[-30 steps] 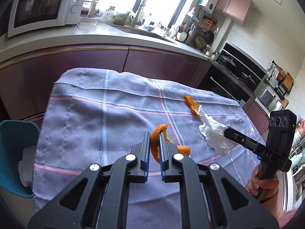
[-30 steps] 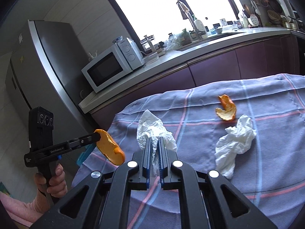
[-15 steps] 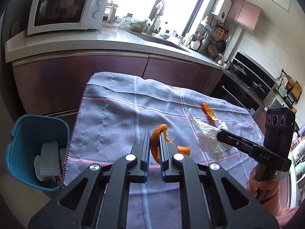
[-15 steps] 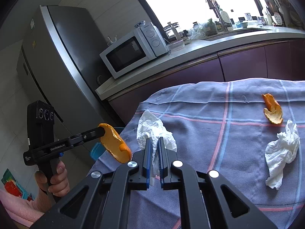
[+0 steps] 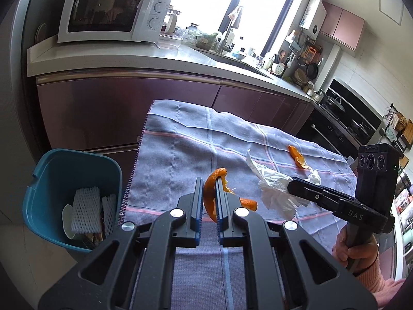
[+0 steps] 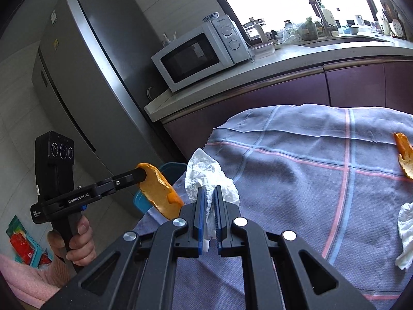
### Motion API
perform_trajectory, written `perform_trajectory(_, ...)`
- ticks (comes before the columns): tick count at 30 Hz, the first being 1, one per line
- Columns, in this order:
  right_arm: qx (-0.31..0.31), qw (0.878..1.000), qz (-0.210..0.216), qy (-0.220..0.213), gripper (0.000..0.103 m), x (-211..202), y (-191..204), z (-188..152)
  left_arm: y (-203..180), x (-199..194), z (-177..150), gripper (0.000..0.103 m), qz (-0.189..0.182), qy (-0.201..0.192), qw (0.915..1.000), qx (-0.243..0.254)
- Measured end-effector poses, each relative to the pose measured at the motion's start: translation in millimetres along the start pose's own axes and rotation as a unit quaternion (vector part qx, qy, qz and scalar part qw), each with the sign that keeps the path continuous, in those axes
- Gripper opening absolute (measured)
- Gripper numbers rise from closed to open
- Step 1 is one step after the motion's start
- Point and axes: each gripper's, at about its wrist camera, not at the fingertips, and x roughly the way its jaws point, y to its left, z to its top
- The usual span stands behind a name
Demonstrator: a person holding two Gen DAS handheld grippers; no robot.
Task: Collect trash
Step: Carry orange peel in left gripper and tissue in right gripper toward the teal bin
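While gripped, orange peel (image 5: 210, 193) sits between fingers (image 5: 198, 199).

"galanz" is printed on the white boxy microwave (image 5: 111, 13) on the far counter; "das" marks the black plastic right gripper (image 5: 293, 187), "genrobot.ai" the black plastic left gripper (image 6: 143, 173).

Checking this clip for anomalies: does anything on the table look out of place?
Yes. An orange peel and a crumpled tissue lie loose on the tablecloth, not in the teal bin.
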Motion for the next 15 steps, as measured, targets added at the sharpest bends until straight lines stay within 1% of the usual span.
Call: perform_trajectory(15,-0.021,0.999,0.025,0.024,0.006,36.7,24.0,9.6,29.1,-17.1,1.2,0.009,0.026,-0.018,0.9993,-0.017)
